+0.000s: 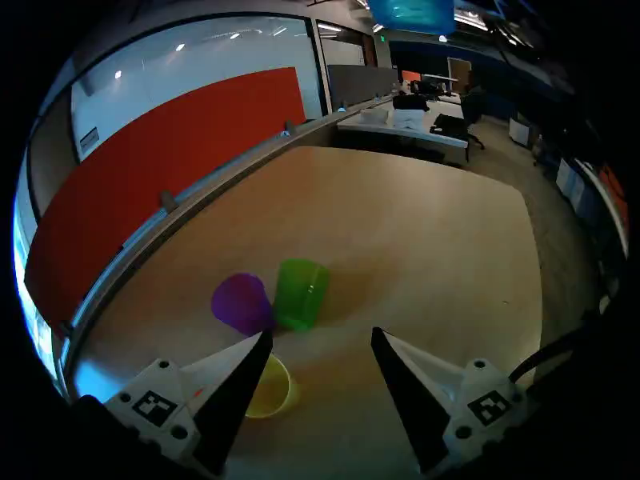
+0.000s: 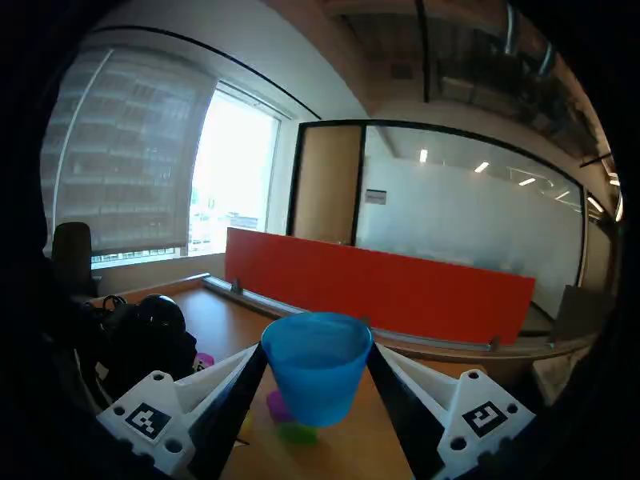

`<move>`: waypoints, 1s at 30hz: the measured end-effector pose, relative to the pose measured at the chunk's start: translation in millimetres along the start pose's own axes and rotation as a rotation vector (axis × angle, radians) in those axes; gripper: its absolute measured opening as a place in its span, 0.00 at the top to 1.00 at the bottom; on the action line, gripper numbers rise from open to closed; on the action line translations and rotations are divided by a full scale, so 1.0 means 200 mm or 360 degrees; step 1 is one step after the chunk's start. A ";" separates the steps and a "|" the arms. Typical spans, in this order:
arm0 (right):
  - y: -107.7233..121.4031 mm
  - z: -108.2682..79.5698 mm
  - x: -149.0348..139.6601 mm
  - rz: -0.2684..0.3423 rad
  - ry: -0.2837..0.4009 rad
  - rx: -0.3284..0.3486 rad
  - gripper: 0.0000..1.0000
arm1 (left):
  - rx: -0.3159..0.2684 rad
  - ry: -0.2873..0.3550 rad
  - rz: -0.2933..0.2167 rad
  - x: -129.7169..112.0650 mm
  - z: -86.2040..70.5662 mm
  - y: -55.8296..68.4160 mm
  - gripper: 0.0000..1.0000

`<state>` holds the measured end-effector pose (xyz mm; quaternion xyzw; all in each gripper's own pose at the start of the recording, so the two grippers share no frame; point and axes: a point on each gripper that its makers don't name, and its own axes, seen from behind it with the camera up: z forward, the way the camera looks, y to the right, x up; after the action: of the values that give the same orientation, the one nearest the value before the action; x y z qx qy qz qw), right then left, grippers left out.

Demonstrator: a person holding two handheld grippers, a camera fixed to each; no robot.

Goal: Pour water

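On the wooden table [image 1: 416,232] a purple cup [image 1: 240,302] and a green cup [image 1: 302,294] stand side by side, touching. A yellow cup [image 1: 272,390] sits nearer, half hidden behind one finger of my left gripper [image 1: 320,346], which hangs open and empty just short of the cups. My right gripper [image 2: 318,356] is shut on a blue cup [image 2: 318,380], held upright high above the table. The blue cup's underside [image 1: 412,14] appears at the top of the left gripper view. Far below the blue cup lie the purple cup [image 2: 277,406] and green cup [image 2: 298,434].
A red partition panel [image 1: 160,168] with a metal rail runs along the table's far-left edge, glass wall behind it. A dark shape, the other gripper and its hand [image 2: 148,340], sits at left in the right gripper view. Desks and a chair [image 1: 472,108] stand beyond the table.
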<state>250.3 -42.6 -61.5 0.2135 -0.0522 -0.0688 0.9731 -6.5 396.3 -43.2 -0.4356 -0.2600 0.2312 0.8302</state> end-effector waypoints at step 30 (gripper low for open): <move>0.19 0.03 -0.11 0.0056 -0.0043 -0.0038 0.09 | 0.0112 -0.0311 0.0223 0.08 0.42 -0.12 0.08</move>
<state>231.0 -7.6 -40.7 0.1999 -0.0683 -0.0552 0.9759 -43.5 444.5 20.8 -0.3987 -0.3004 0.3389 0.7975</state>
